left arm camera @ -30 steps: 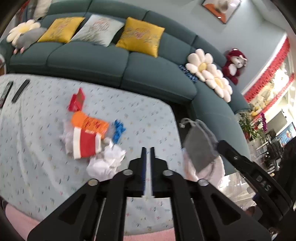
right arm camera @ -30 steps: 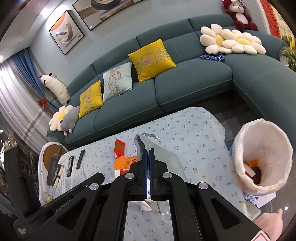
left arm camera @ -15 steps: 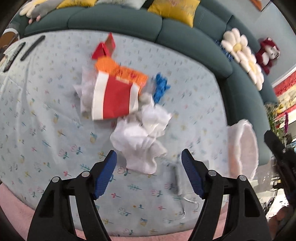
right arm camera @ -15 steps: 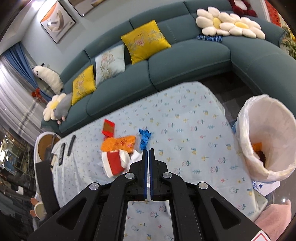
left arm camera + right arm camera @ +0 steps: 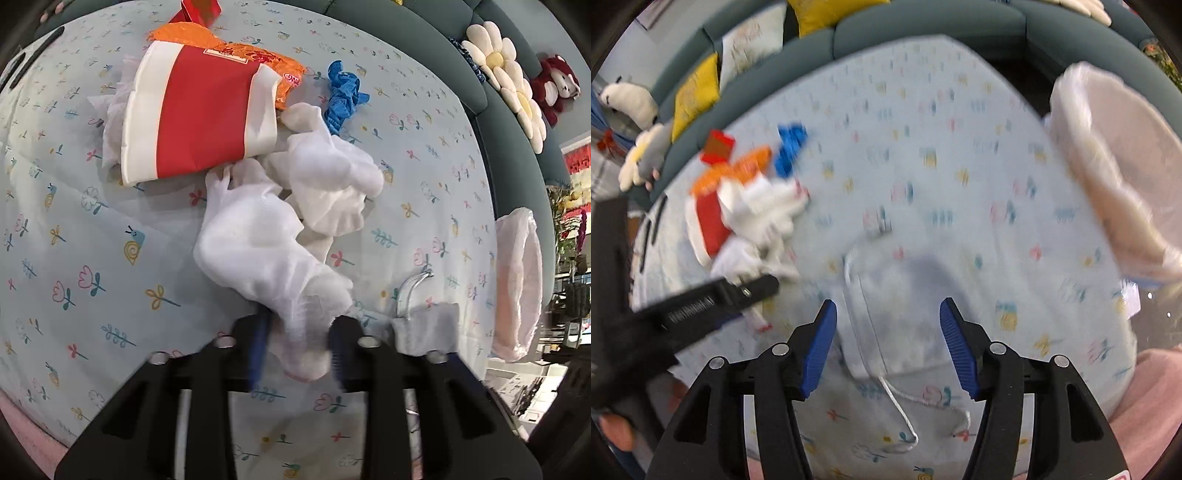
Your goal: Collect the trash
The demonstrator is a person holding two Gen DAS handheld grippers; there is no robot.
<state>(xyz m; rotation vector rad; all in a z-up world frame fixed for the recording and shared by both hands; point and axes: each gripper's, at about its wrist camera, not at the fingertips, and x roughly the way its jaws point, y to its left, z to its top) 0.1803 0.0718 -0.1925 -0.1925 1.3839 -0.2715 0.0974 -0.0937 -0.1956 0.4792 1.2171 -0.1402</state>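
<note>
A heap of trash lies on the flowered tablecloth [image 5: 74, 236]: crumpled white tissue [image 5: 266, 236], a red-and-white paper cup [image 5: 199, 110], an orange wrapper [image 5: 258, 55] and a blue scrap [image 5: 343, 92]. My left gripper [image 5: 299, 347] has its blue pads on both sides of the tissue's near end, pressing on it. A grey face mask [image 5: 905, 314] with white ear loops lies flat between the open fingers of my right gripper [image 5: 888, 343]. The mask also shows in the left wrist view [image 5: 424, 325].
A bin lined with a white bag [image 5: 1119, 177] stands off the table's right end; it also shows in the left wrist view [image 5: 517, 280]. A red carton [image 5: 718, 147] lies behind the heap. A teal sofa [image 5: 517, 122] runs along the far side. Remotes [image 5: 652, 225] lie far left.
Both grippers dropped to the table. The left opened, moved onto the tissue and closed in on it. The right opened and the mask now lies on the table between its fingers.
</note>
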